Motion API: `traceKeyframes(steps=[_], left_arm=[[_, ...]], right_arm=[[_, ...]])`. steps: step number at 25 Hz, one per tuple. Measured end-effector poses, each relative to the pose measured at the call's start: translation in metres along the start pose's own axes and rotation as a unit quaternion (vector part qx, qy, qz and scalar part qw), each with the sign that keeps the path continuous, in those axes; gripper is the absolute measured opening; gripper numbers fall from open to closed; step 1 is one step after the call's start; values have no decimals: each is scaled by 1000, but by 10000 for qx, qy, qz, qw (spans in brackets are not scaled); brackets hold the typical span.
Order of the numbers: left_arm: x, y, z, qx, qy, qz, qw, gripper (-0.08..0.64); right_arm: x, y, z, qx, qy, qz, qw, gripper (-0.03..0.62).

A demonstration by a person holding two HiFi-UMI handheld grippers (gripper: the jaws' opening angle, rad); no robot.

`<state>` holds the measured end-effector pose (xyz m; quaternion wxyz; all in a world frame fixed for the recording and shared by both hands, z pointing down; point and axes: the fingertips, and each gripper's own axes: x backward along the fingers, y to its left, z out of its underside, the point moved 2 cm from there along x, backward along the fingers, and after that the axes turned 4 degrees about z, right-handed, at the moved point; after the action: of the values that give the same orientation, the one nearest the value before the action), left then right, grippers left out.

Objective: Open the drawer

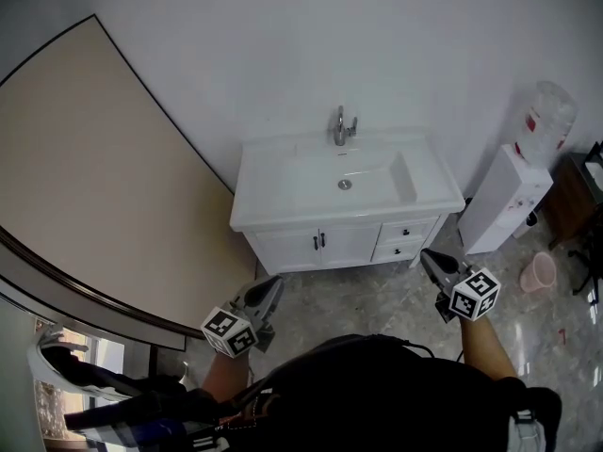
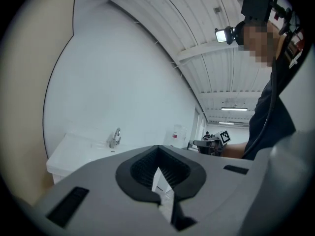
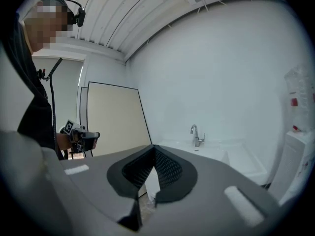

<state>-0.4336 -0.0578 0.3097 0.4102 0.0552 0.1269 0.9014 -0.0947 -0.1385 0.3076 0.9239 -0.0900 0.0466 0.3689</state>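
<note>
Grey left tool (image 1: 273, 284), right tool (image 1: 429, 257), checkered marker cubes (image 1: 229, 332), black top (image 1: 377, 394)

A white vanity cabinet (image 1: 268, 191) stands against the back wall, with a chrome tap (image 1: 343, 126) at the rear middle of its basin. On its front, two small white drawers (image 1: 411, 231) are stacked at the right, with two white doors (image 1: 318, 243) to their left. A white water dispenser (image 1: 504, 201) stands just right of the cabinet, a clear bottle (image 1: 546, 121) on top. A pink plastic bucket (image 1: 538, 272) sits on the floor before it.

Bare floor (image 1: 377, 295) fronts the vanity (image 1: 283, 246); a water dispenser (image 1: 507, 196) crowds its right.
</note>
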Motion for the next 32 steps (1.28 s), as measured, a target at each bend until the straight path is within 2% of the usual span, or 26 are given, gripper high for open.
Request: traceKeyframes(steps=[4, 9, 17, 23, 32], left_arm=[[-22, 17, 8, 58, 89, -82, 9999, -6], [-83, 27, 8, 33, 144, -205, 9997, -6], [-203, 12, 1, -7, 115, -464, 9989, -6], [-275, 7, -2, -51, 176, -468, 9987, -6], [-307, 45, -5, 3, 202, -474, 9987, -6]], right_arm=[[-19, -27, 4, -64, 58, -39, 10000, 0], [-43, -88, 4, -144, 63, -214, 9996, 1], [-66, -205, -22, -3, 42, -686, 9976, 0], [-76, -275, -29, -57, 34, -809, 9967, 1], [-109, -311, -25, -206, 111, -719, 9971, 0]])
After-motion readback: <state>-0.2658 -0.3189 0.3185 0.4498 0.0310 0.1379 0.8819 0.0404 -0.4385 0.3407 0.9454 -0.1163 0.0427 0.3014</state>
